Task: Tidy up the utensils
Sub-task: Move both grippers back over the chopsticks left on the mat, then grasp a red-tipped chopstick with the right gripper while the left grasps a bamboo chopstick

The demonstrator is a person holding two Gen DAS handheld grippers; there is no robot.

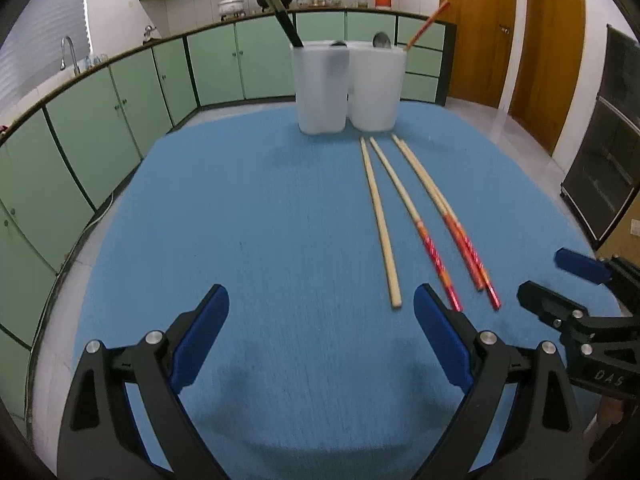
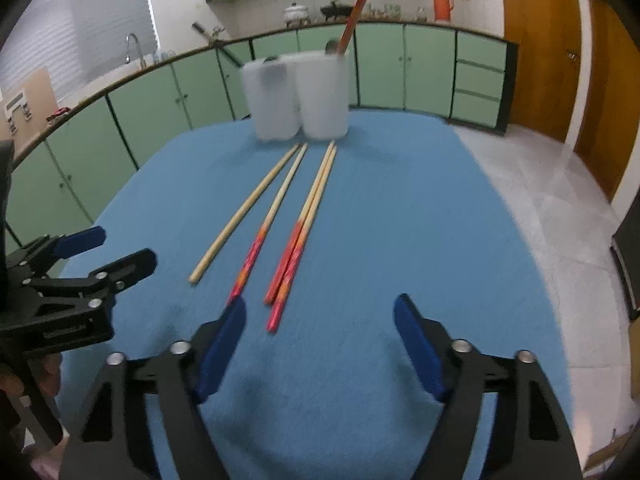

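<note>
Four chopsticks lie side by side on the blue table (image 1: 240, 220): a plain wooden one (image 1: 380, 220) (image 2: 246, 212), a single red-handled one (image 1: 426, 240) (image 2: 260, 240) and a red-handled pair (image 1: 460, 236) (image 2: 298, 236). Behind them stand two translucent white cups. The left cup (image 1: 320, 88) (image 2: 272, 100) holds black utensils. The right cup (image 1: 376, 88) (image 2: 324, 96) holds a red-ended chopstick and a spoon. My left gripper (image 1: 320, 312) (image 2: 126, 246) is open over bare cloth, left of the chopsticks. My right gripper (image 2: 320, 308) (image 1: 542, 276) is open, with the pair's red ends just ahead of its fingers.
Green kitchen cabinets (image 1: 120, 112) with a counter and sink curve round the left and far sides. Wooden doors (image 1: 552, 60) stand at the right, above a pale tiled floor (image 2: 560, 208). A dark shelf unit (image 1: 608, 184) is at the far right.
</note>
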